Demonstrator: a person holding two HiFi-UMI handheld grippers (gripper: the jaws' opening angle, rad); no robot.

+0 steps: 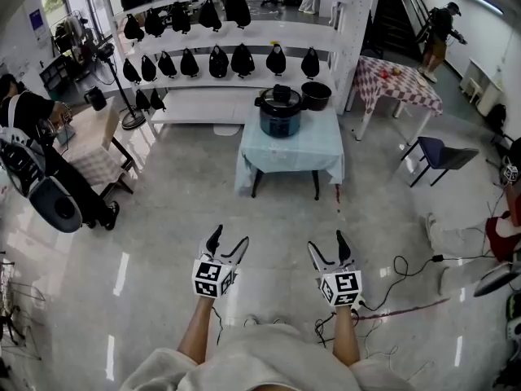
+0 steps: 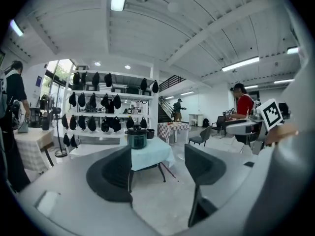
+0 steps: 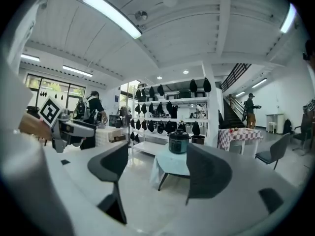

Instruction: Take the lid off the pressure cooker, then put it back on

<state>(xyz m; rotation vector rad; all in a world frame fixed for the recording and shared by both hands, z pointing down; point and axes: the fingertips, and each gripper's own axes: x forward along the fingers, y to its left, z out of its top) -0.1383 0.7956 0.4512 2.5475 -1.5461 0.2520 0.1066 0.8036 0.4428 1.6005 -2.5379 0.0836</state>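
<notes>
A dark teal pressure cooker (image 1: pixel 280 114) with its black lid (image 1: pixel 279 96) on stands on a small table with a pale blue cloth (image 1: pixel 291 149), far ahead of me across the floor. The cooker (image 2: pixel 137 136) also shows small in the left gripper view, and the same cooker (image 3: pixel 178 141) in the right gripper view. My left gripper (image 1: pixel 225 243) and right gripper (image 1: pixel 327 246) are held side by side near my body, both open and empty, well short of the table.
A black inner pot (image 1: pixel 316 95) sits beside the cooker. White shelves (image 1: pixel 236 35) with several black bags stand behind the table. A checkered table (image 1: pixel 396 84) and dark chair (image 1: pixel 444 155) are at right. Cables (image 1: pixel 399 279) trail on the floor. People stand at left (image 1: pixel 37 137) and far back (image 1: pixel 440 31).
</notes>
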